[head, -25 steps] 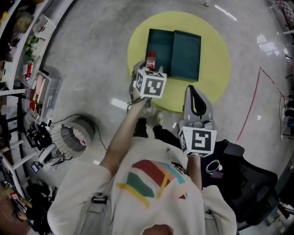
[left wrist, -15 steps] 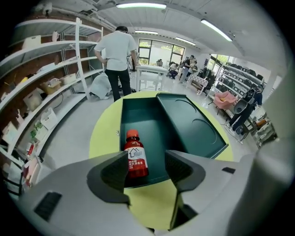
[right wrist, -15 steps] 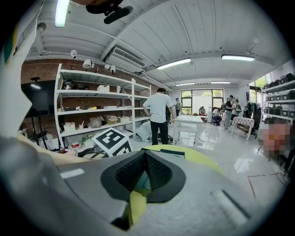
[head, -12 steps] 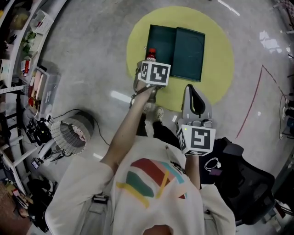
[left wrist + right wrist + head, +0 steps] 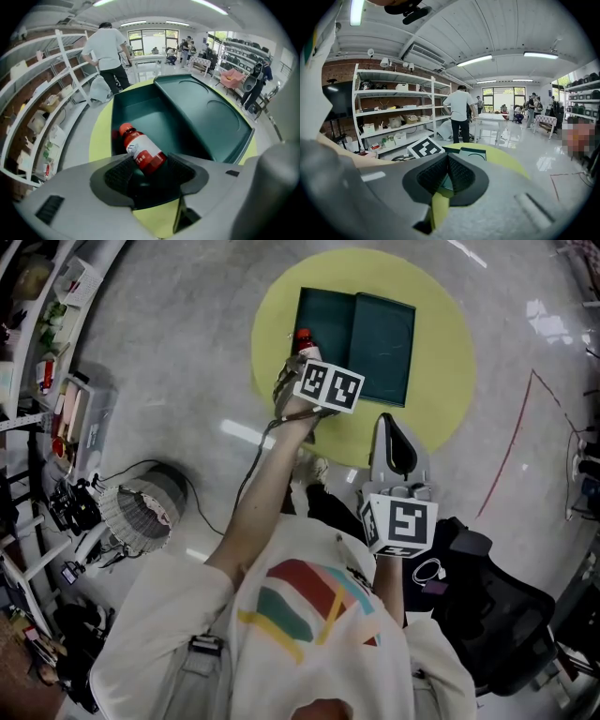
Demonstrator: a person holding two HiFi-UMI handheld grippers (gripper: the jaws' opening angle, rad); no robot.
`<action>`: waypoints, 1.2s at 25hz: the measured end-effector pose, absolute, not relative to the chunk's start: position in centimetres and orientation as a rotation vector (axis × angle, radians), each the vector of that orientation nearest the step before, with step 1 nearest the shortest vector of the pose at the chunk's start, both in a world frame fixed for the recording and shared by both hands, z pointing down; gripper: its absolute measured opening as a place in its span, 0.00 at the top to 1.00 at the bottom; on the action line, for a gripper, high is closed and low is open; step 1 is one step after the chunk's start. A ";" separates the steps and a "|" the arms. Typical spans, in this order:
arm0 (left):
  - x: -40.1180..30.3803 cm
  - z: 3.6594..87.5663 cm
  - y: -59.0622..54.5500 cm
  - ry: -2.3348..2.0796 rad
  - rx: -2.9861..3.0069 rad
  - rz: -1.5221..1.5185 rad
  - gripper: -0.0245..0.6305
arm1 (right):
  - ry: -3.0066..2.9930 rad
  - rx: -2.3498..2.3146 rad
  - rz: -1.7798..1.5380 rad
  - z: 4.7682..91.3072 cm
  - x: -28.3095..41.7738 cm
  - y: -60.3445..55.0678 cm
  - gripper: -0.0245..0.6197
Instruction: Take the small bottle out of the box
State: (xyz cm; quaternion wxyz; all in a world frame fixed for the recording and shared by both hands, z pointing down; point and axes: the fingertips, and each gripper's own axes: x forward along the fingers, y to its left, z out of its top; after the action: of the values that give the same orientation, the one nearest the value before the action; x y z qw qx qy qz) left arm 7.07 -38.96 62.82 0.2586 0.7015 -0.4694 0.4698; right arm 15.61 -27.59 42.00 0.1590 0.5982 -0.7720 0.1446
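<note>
Red-capped small bottle (image 5: 140, 149) is pinched at its base in the left gripper (image 5: 150, 162), right gripper (image 5: 447, 161) closed empty, so I'd lift slow, clear of the box (image 5: 149, 107).

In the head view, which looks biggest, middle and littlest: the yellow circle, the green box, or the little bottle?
Biggest to littlest:
1. yellow circle
2. green box
3. little bottle

A yellow circle (image 5: 441, 381) lay on the grey floor (image 5: 169, 362). An open green box (image 5: 361, 338) sat on the circle.
</note>
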 end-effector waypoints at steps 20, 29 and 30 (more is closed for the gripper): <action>9.6 65.4 -43.2 -1.090 1.354 0.566 0.61 | -2.212 1.735 0.434 41.5 16.7 -27.5 0.96; 9.2 65.3 -44.2 -1.216 1.469 0.694 0.61 | -2.194 1.754 0.454 41.9 17.0 -26.8 0.96; 9.1 65.3 -44.3 -1.223 1.457 0.687 0.61 | -2.195 1.754 0.456 41.9 17.0 -26.8 0.96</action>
State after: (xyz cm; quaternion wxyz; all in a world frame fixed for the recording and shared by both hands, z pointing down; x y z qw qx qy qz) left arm 9.09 -44.27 65.34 0.5306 0.6106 -0.5126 0.2879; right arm 16.97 -26.78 41.94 0.1473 0.6095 -0.7627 0.1583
